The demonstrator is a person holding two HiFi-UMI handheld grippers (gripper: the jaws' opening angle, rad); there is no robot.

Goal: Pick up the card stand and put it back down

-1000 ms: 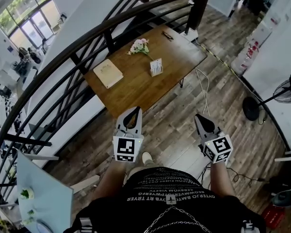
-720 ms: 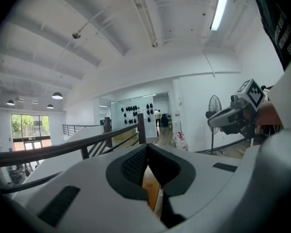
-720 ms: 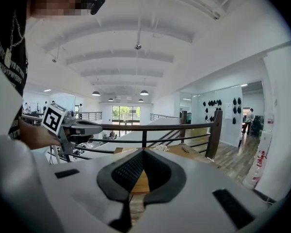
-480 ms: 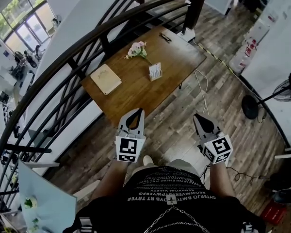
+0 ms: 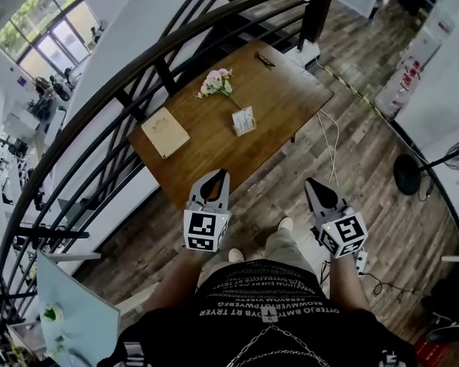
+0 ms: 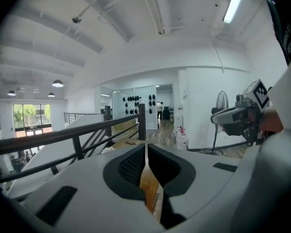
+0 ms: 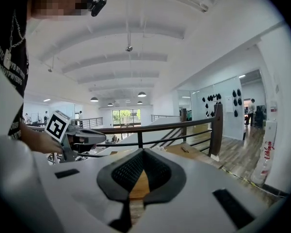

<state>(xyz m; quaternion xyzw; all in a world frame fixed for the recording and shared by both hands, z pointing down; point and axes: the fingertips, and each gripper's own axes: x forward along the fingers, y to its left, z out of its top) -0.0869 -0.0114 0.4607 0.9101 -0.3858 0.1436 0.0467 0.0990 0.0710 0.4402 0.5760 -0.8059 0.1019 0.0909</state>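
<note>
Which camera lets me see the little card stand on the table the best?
The head view: it looks down on the wooden table, where the card stand stands upright near the flowers. Both gripper views see only a strip of table, and the card stand cannot be made out in either.
</note>
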